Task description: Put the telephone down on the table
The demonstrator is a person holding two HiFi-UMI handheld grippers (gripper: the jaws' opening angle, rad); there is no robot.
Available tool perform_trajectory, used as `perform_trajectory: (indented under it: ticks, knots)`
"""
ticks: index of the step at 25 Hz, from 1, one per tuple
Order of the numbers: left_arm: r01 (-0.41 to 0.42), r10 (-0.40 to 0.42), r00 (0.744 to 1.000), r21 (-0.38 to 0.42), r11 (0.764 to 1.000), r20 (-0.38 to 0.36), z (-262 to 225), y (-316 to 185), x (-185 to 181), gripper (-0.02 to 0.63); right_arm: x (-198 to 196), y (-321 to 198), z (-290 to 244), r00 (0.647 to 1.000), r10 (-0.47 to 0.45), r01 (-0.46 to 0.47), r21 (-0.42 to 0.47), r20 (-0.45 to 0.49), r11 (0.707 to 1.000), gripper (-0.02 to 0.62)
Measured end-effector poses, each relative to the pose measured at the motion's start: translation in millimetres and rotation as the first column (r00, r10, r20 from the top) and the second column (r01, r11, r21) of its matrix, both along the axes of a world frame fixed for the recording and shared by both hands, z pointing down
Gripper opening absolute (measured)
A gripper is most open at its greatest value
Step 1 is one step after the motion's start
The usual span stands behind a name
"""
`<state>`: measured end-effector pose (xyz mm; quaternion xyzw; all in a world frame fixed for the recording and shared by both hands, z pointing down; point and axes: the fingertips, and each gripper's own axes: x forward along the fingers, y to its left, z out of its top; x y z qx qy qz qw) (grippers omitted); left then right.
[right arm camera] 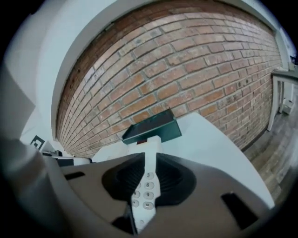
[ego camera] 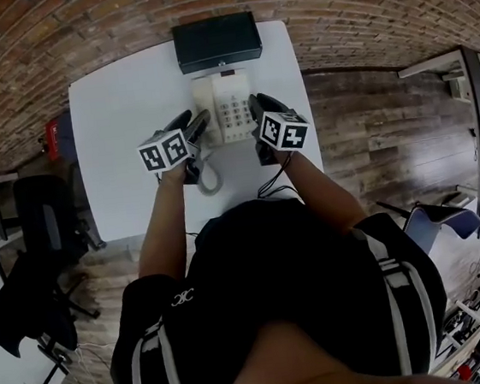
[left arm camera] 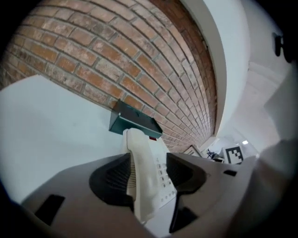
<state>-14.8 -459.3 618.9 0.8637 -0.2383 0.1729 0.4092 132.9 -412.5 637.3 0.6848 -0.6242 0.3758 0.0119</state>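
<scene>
Left gripper [ego camera: 196,127], jaws apart, straddles the handset [left arm camera: 142,158]; right gripper [ego camera: 257,103] is clamped on the right edge of the telephone [ego camera: 232,110].

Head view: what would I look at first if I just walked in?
The cream telephone in the middle, against the white table, with a gripper on each side. The right gripper pinches its keypad edge; the handset stands between the left gripper's jaws. Behind sits a dark box by the brick wall.
</scene>
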Motion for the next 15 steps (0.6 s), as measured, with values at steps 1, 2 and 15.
perform_trajectory:
  ticks: [1, 2, 15]
  knots:
    - [0.015, -0.016, 1.0, 0.053, 0.998, 0.022, -8, 0, -3, 0.199, 1, 2, -9, 1.0, 0.007, -0.007, 0.036, -0.016, 0.999, 0.041]
    - [0.033, -0.039, 0.998, 0.11, 0.993, 0.049, -16, 0, -7, 0.144, 2, 3, -20, 0.999, 0.01, -0.007, 0.073, -0.033, 0.997, 0.03]
    - [0.135, -0.201, 0.979, 0.637, 0.759, 0.032, -169, 39, -32, 0.012, -34, 30, -187, 0.966, -0.01, 0.112, 0.387, -0.257, 0.915, -0.002]
